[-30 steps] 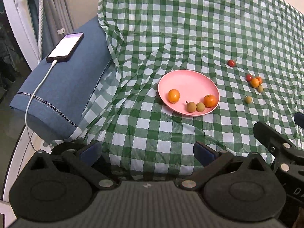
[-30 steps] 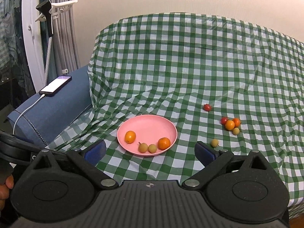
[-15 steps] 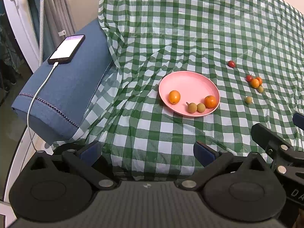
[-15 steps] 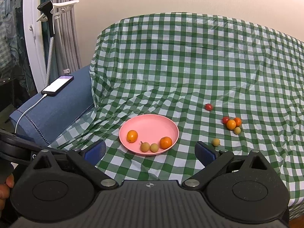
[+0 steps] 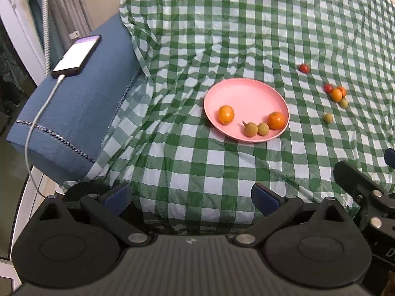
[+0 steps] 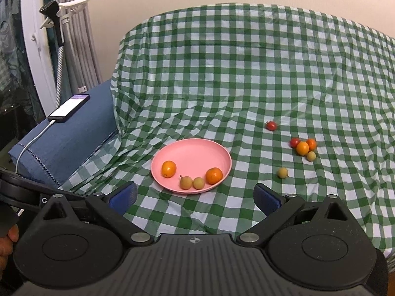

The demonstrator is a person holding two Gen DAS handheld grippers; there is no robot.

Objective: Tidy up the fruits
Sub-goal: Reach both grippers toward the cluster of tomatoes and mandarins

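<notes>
A pink plate [image 5: 246,91] [image 6: 195,150] sits on the green checked cloth and holds two orange fruits [image 5: 226,114] [image 6: 214,175] and two small tan fruits [image 5: 250,129] [image 6: 186,182]. To its right on the cloth lie a lone red tomato [image 5: 304,68] [image 6: 271,125], a cluster of red and orange fruits [image 5: 336,94] [image 6: 302,148] and a lone tan fruit [image 5: 328,118] [image 6: 282,172]. My left gripper [image 5: 191,196] and right gripper [image 6: 195,194] are both open and empty, well short of the plate.
A blue cushion [image 5: 74,113] [image 6: 64,145] lies at the left with a charging phone [image 5: 77,55] [image 6: 68,107] on it. A white frame and a clip stand [image 6: 58,19] rise at the far left. The other gripper's arm [image 5: 363,192] shows at right.
Both grippers have drifted slightly forward toward the plate. Nothing on the cloth has moved, and both jaws stay open.
</notes>
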